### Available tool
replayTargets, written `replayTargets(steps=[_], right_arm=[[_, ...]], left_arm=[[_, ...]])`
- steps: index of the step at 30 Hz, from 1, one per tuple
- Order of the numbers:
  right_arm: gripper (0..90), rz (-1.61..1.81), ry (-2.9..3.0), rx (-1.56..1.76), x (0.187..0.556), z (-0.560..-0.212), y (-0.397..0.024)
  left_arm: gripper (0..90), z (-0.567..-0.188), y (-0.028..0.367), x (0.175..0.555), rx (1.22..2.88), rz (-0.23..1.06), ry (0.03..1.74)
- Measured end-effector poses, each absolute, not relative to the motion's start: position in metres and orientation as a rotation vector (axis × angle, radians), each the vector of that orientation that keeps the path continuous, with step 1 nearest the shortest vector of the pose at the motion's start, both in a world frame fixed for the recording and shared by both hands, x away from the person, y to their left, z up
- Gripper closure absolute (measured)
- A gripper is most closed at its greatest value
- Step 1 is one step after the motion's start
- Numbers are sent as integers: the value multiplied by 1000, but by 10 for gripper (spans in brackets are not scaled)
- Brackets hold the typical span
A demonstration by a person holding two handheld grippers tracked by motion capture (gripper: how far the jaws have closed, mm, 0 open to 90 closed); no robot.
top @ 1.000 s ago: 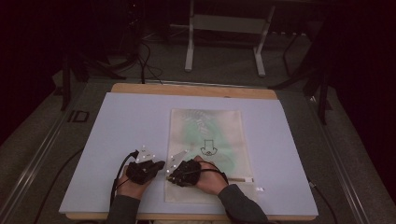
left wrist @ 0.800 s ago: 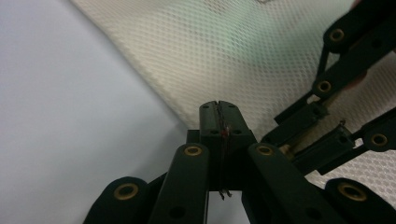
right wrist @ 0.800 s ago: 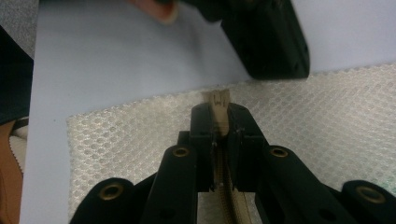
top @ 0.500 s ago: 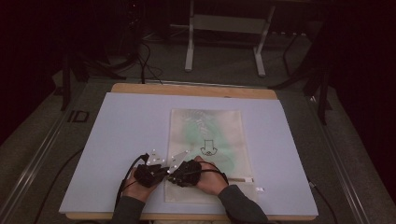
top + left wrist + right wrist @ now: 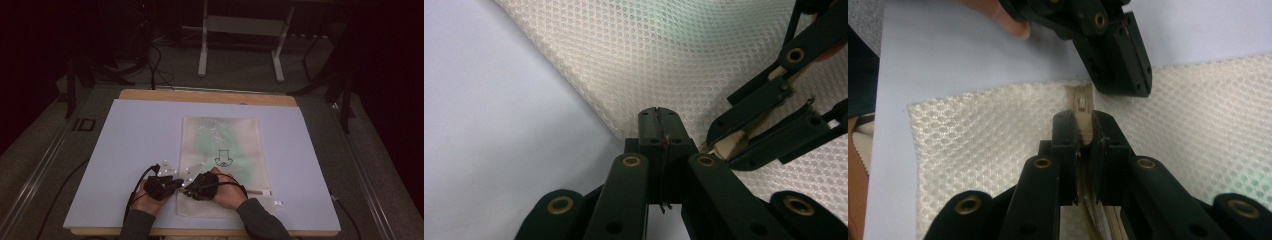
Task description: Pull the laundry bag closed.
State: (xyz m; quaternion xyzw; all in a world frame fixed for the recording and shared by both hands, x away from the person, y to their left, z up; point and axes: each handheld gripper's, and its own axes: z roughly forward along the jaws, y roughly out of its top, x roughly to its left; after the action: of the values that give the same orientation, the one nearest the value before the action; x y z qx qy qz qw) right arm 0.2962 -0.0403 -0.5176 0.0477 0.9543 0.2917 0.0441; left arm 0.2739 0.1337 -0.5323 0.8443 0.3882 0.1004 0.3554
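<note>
Right gripper view — honeycomb mesh bag (image 5: 973, 145), beige zipper tab (image 5: 1082, 107).

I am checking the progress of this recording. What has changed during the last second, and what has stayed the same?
The left gripper moved rightward to the near-left edge of the mesh zipper bag and now stands shut beside the right gripper. The right gripper stayed in place, shut on the zipper pull. The bag stayed flat on the white mat.
</note>
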Motion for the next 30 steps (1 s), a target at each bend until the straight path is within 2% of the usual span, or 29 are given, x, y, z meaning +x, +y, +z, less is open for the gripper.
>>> replayTargets(steps=[30], right_arm=[[825,801,2902,145,290,-514,-75]], left_arm=[[898,-533,133,272,2177,273,1010]])
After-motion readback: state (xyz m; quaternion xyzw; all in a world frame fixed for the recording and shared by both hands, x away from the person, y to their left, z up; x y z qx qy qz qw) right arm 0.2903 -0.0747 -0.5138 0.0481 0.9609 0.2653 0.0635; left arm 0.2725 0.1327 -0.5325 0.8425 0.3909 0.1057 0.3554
